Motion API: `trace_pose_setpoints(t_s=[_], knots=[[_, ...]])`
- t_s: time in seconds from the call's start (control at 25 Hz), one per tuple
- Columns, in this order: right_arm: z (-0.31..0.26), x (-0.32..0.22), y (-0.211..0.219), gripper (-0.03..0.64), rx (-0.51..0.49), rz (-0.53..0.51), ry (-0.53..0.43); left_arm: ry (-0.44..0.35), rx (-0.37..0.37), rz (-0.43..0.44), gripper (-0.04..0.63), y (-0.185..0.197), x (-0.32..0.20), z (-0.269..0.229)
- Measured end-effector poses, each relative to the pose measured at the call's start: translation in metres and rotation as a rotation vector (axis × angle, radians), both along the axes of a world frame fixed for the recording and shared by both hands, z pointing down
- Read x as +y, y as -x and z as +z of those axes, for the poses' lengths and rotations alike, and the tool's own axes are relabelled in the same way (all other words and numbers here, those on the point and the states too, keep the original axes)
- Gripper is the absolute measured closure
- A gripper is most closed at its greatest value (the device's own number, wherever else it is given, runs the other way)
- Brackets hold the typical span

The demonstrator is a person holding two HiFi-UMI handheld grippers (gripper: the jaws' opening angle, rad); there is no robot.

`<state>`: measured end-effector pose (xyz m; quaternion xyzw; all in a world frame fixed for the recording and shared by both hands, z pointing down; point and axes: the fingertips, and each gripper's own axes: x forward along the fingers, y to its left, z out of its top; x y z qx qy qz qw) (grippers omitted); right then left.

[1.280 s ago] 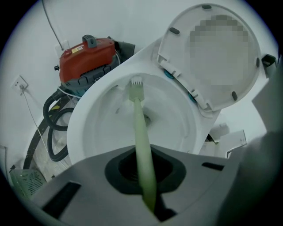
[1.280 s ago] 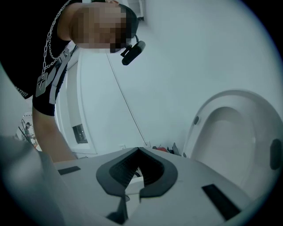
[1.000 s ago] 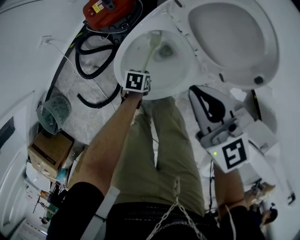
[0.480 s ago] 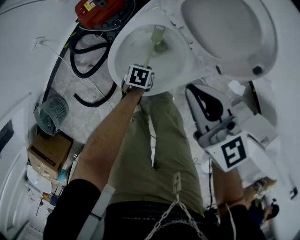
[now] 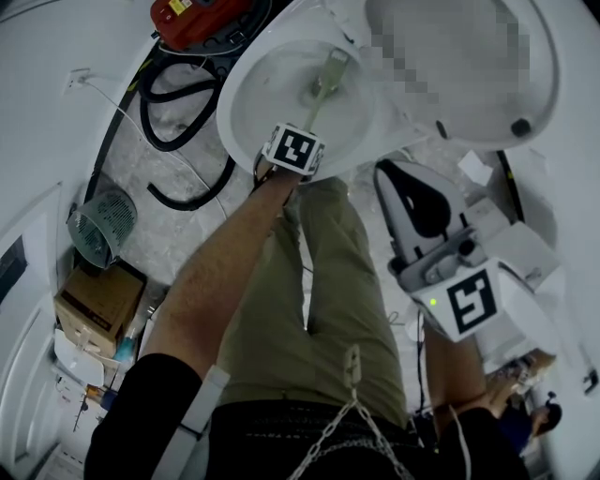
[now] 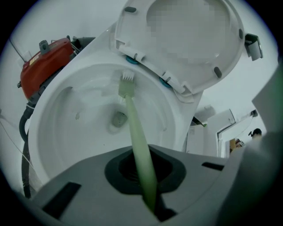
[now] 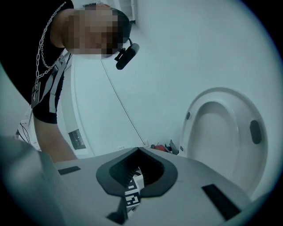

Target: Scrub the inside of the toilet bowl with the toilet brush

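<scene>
Head view, 6 o'clock: chain (image 5: 352,412) hanging off the person's chest, olive trousers (image 5: 319,300) below it. Floor clutter at 8 to 9 o'clock: cardboard box (image 5: 98,300), with a mesh basket (image 5: 101,225) just beyond it.

Right gripper (image 5: 405,192) is at 4 o'clock, off to the side of the bowl and well apart from the brush, tip pointing to 11 o'clock. In its own view the jaws meet at the tips with nothing gripped. Only the other gripper's marker cube shows through the pad hollow.

Left forearm (image 5: 211,281) runs from 7 o'clock up to the left gripper (image 5: 298,142). That gripper sits over the near rim of the toilet bowl (image 5: 236,112) at 12 o'clock. Its jaws are clamped on the handle of the toilet brush (image 6: 134,128). The pale green handle leaves the pad hollow and runs straight into the bowl.

Brush head is inside the bowl at the rear wall, just under the rim by the seat hinges. In the left gripper view that's 12 o'clock from the drain (image 6: 118,119). Can't tell how hard the bristles bear on the porcelain.

Raised seat (image 6: 201,73) is tipped up behind the bowl, at 1 o'clock. Red machine (image 5: 192,17) is on the floor at 11 o'clock, beside the bowl's far end, with a black hose (image 5: 178,117) looped next to it.
</scene>
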<state>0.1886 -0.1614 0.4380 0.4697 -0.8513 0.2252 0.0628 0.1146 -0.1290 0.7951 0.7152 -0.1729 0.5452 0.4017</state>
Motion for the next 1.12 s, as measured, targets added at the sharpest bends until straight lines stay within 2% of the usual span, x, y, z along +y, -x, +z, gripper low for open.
trace_pose_setpoints(t_s=[0.24,0.56,1.12], knots=[[-0.003,0.007,0.013,0.614,0.003,-0.004,-0.009,0.059,0.005,0.134,0.595,0.001,0.035,-0.003],[-0.01,0.014,0.03,0.614,0.001,-0.007,-0.019,0.126,0.033,0.232,0.595,0.007,0.078,-0.009],[-0.015,0.027,0.059,0.614,0.002,-0.029,-0.019,0.17,0.022,0.322,0.595,0.047,0.123,-0.018]])
